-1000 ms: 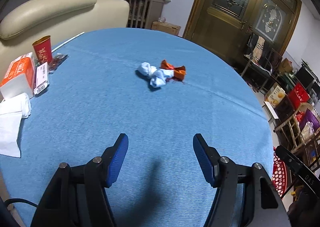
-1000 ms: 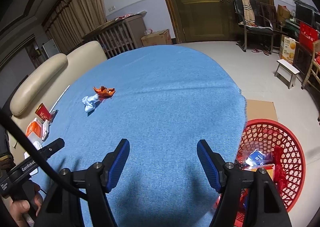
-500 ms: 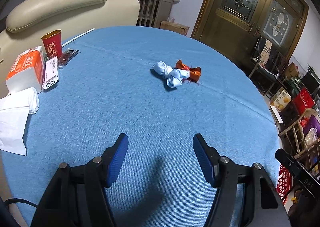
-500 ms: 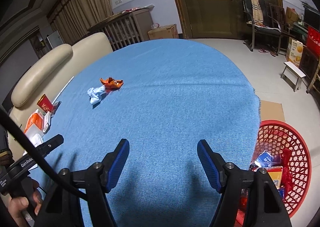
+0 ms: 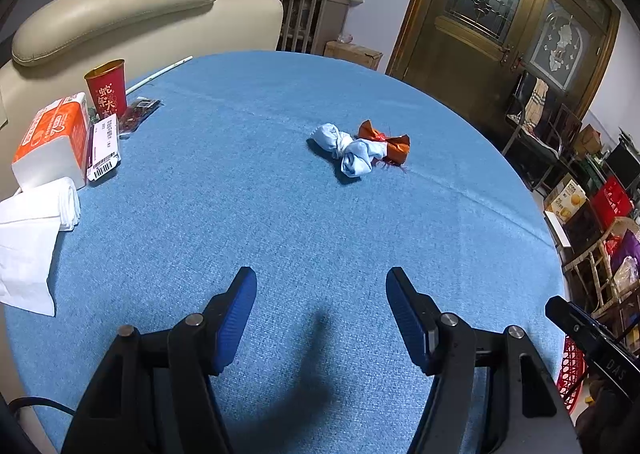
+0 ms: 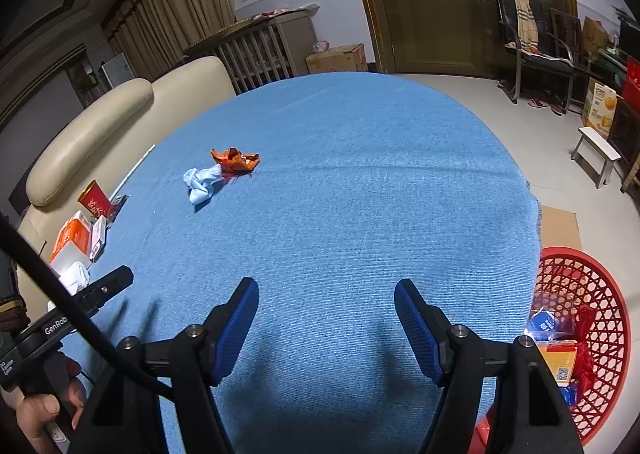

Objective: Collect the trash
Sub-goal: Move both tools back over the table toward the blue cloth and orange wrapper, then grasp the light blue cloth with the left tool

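A crumpled pale-blue wad (image 5: 349,151) lies on the blue tablecloth, touching a crumpled orange wrapper (image 5: 390,143) on its right. Both show in the right wrist view too, the blue wad (image 6: 201,182) and the orange wrapper (image 6: 234,160) at far left. My left gripper (image 5: 321,304) is open and empty, above the cloth, well short of the trash. My right gripper (image 6: 326,312) is open and empty, over the near part of the table. A red mesh basket (image 6: 592,294) on the floor at right holds several pieces of trash.
At the table's left edge stand a red paper cup (image 5: 107,87), an orange tissue pack (image 5: 52,139), a barcoded packet (image 5: 103,151) and white napkins (image 5: 30,230). A cream sofa (image 5: 120,9) is behind. The table's right edge (image 6: 534,213) drops to the floor.
Both grippers have moved forward over the table. The blue wad and orange wrapper appear closer and more central in the left wrist view. Both stay open.
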Available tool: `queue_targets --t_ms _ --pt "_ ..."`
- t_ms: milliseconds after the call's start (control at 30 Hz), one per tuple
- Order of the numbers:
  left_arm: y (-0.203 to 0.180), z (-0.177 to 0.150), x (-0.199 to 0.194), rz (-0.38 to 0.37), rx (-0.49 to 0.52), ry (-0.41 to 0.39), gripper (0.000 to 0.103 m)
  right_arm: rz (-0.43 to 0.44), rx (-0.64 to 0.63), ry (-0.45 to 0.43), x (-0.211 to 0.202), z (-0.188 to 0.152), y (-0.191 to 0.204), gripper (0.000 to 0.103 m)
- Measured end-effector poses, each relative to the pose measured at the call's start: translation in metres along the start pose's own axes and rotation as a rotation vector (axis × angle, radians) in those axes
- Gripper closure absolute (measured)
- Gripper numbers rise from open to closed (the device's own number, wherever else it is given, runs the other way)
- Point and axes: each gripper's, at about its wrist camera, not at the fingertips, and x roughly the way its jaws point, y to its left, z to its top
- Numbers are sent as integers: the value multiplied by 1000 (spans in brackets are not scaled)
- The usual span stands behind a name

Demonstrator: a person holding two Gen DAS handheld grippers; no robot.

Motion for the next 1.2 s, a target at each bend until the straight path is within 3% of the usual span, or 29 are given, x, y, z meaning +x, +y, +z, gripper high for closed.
queue_targets --t_ms 533,833,1200 --pt "-22 36 17 -6 38 -35 35 19 6 1 8 5 1 29" --pt "-33 72 59 -19 34 -4 35 29 11 0 13 11 2 29" --pt "-25 101 113 -2 -40 52 35 36 24 10 23 17 0 29"
